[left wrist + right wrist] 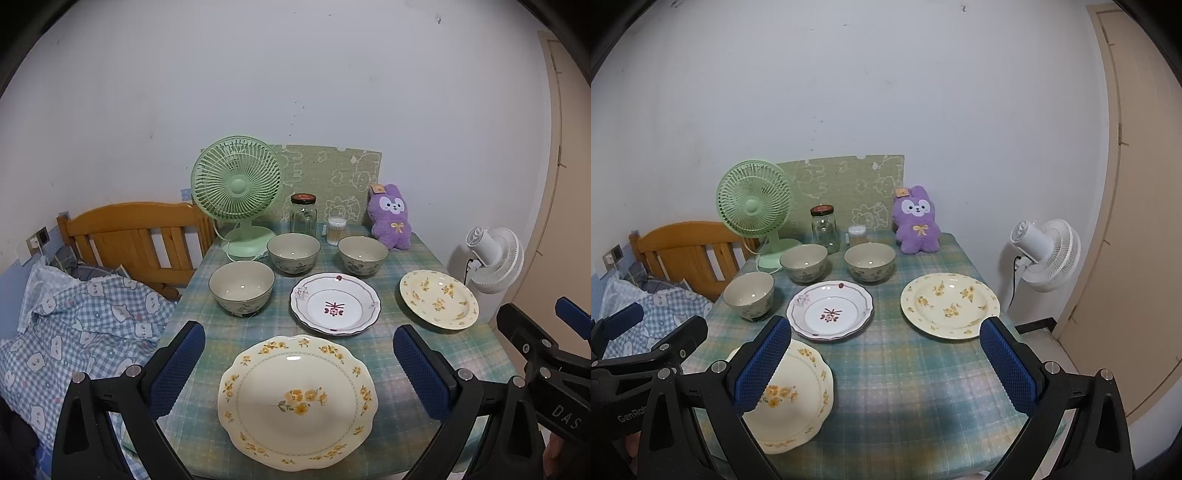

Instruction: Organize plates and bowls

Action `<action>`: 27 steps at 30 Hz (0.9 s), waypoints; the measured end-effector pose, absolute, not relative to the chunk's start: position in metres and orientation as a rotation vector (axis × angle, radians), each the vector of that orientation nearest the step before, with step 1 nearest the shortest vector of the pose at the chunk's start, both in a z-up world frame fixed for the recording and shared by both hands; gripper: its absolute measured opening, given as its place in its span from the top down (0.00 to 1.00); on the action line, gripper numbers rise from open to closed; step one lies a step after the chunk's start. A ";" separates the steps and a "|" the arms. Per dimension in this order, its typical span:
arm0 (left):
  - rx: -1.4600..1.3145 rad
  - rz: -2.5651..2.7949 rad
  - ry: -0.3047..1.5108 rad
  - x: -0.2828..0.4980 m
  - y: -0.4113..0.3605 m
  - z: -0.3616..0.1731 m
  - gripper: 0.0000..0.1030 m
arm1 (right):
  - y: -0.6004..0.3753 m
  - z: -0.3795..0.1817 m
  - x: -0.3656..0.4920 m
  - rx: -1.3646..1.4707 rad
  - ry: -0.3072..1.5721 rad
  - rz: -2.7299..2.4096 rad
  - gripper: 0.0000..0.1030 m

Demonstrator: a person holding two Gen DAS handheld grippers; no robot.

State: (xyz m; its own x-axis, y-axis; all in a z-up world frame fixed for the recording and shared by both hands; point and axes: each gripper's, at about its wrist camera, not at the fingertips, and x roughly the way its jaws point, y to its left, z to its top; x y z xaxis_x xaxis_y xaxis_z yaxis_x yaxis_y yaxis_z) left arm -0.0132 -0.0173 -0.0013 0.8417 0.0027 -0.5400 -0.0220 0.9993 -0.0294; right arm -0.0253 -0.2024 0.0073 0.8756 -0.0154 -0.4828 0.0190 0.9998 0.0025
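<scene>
Worktop (436, 354) under a green plaid cloth carries everything, its far edge against the wall. At the far left corner stands the green fan (236, 184); at the far right corner sits the purple plush toy (392, 218). Only the left wrist view shows the bedding (81, 317) spread wide off the left edge; the right wrist view alone shows the door (1137, 221) in full, with the white fan (1047, 254) standing off the right edge.

Near the front edge lies the large scalloped plate (297, 402), yellow flowers on it, nothing in it. The left tool (297, 373) hangs over it with jaws spread wide, pads apart from the rim. In the right wrist view that plate is half hidden behind a finger of the right tool (886, 365), which is also spread and pinching nothing, over bare cloth.

By the right edge is the round yellow-flowered plate (439, 299); in the middle, the white plate (335, 303) with a red motif. Behind them stand three empty bowls: left bowl (242, 288), middle bowl (293, 254), right bowl (362, 255).

Along the far edge, the glass jar (303, 214) looks empty, and the small tub (337, 230) seems to hold cotton swabs, though that is hard to make out.
</scene>
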 end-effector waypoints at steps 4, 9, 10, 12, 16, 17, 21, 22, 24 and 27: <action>-0.031 0.014 0.567 -0.012 -0.018 -0.001 0.00 | -0.203 0.005 -0.026 0.008 0.501 -0.019 0.00; -0.022 0.022 0.563 -0.009 -0.017 -0.003 0.00 | -0.203 0.004 -0.024 0.015 0.501 -0.017 0.00; -0.021 0.023 0.561 -0.012 -0.018 -0.004 0.00 | -0.203 0.003 -0.024 0.016 0.502 -0.016 0.00; -0.021 0.023 0.560 -0.012 -0.017 -0.005 0.01 | -0.202 0.003 -0.024 0.018 0.502 -0.016 0.00; -0.022 0.020 0.560 -0.012 -0.018 -0.006 0.01 | -0.202 0.002 -0.024 0.017 0.503 -0.020 0.00; -0.021 0.019 0.560 -0.013 -0.018 -0.007 0.01 | -0.201 0.002 -0.024 0.019 0.504 -0.023 0.00; -0.021 0.014 0.562 -0.014 -0.019 -0.009 0.01 | -0.203 0.000 -0.026 0.026 0.506 -0.027 0.00; -0.021 0.012 0.562 -0.015 -0.019 -0.010 0.01 | -0.203 0.000 -0.027 0.027 0.506 -0.029 0.00; -0.020 0.010 0.560 -0.016 -0.020 -0.010 0.01 | -0.203 0.000 -0.028 0.029 0.504 -0.032 0.00; -0.020 0.009 0.559 -0.016 -0.020 -0.010 0.01 | -0.204 0.000 -0.028 0.029 0.503 -0.031 0.00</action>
